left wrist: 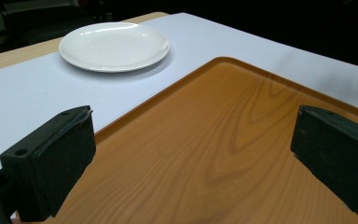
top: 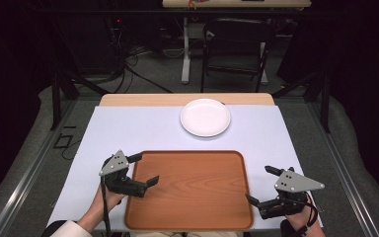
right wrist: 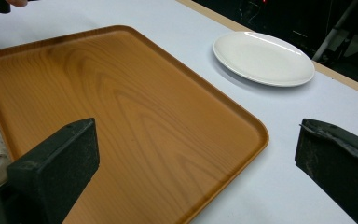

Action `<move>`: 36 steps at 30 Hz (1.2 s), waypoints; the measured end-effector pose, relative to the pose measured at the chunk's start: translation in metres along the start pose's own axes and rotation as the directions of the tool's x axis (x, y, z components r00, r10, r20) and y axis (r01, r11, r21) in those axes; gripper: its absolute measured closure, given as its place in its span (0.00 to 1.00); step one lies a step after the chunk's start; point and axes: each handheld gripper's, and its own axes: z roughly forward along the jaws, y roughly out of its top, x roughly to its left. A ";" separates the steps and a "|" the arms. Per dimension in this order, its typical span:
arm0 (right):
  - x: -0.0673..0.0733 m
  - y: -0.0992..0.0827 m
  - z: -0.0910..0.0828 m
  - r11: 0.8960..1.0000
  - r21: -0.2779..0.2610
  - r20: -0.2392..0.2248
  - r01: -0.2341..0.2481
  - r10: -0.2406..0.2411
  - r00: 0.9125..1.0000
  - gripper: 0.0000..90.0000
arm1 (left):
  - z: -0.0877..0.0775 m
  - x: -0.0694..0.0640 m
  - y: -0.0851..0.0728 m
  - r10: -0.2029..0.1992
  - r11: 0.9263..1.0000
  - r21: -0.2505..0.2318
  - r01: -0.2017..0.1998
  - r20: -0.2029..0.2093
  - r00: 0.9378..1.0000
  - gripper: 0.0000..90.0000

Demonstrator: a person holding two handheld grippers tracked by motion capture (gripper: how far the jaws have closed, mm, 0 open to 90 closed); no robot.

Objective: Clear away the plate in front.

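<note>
A wooden tray (top: 190, 190) lies at the tabletop's near edge, a white plate (top: 205, 117) behind it. Left gripper (top: 139, 169) and right gripper (top: 261, 186) flank the tray, jaws apart, seemingly ready to grip its sides.

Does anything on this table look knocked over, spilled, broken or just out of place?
Nothing stands out. The wooden tray lies flat and square to the near edge, bare. The white plate sits upright beyond it, apart from it and unchipped. The left gripper and right gripper flank the tray, jaws open.
</note>
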 end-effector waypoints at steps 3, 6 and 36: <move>0.000 0.000 0.000 1.000 0.000 0.004 0.003 -0.003 1.000 0.00 | 0.004 0.000 0.002 0.011 1.000 0.002 -0.011 0.003 1.000 0.00; 0.000 0.000 0.000 1.000 0.001 0.006 0.005 -0.005 1.000 0.00 | 0.010 -0.001 0.003 0.018 1.000 0.007 -0.018 0.000 1.000 0.00; 0.002 0.000 0.001 1.000 0.014 0.010 0.017 -0.017 1.000 0.00 | 0.080 0.000 0.041 -0.224 0.974 -0.027 0.226 0.060 0.973 0.00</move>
